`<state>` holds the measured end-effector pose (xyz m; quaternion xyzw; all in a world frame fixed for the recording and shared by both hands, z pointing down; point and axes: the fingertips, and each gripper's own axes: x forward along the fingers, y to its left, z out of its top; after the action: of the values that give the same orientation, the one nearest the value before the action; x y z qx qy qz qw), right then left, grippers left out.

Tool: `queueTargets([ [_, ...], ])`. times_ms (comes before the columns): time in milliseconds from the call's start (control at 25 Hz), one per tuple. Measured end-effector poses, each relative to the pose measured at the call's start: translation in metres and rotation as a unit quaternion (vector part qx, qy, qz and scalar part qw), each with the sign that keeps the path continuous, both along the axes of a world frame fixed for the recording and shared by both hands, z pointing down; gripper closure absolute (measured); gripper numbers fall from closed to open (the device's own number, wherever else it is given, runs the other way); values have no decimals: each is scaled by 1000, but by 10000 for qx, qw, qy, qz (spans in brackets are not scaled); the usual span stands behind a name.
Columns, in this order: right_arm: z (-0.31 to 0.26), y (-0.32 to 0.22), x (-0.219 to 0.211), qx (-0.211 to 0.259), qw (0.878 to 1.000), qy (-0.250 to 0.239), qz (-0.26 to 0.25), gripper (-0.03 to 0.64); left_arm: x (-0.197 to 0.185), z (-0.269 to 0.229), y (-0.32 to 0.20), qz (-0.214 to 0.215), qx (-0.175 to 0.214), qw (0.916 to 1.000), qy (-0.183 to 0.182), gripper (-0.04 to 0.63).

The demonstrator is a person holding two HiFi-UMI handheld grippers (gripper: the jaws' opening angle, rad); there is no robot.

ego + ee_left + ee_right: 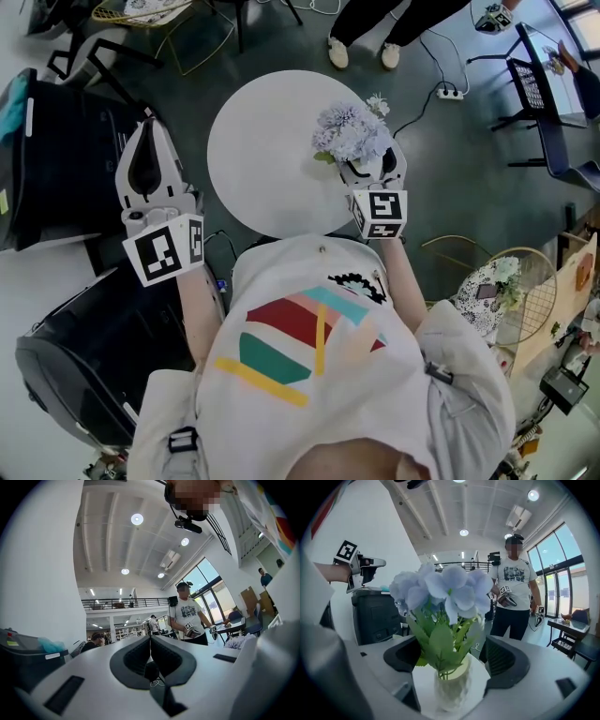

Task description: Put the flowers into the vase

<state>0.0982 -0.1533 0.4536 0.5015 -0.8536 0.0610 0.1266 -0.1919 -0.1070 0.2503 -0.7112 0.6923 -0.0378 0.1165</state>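
Backing out askew, we could snag the flowers [440,590], toppling the vase [452,688]. Our right tongs [452,658] gape clear around it; left tongs [150,653] closed, empty.

A: Tally, pls?
B: Grippers, qty 2: left gripper [153,127], right gripper [372,171].
A: Other items?
B: 1 vase [451,686], 1 flower bunch [440,590], 1 round table [262,141].
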Motion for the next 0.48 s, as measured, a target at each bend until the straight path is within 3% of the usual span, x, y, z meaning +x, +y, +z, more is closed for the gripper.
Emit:
queueTargets([
  [480,19,26,13,-474,9988,-118,-62,206,7,4,-6,178,-41,9998,27,588],
])
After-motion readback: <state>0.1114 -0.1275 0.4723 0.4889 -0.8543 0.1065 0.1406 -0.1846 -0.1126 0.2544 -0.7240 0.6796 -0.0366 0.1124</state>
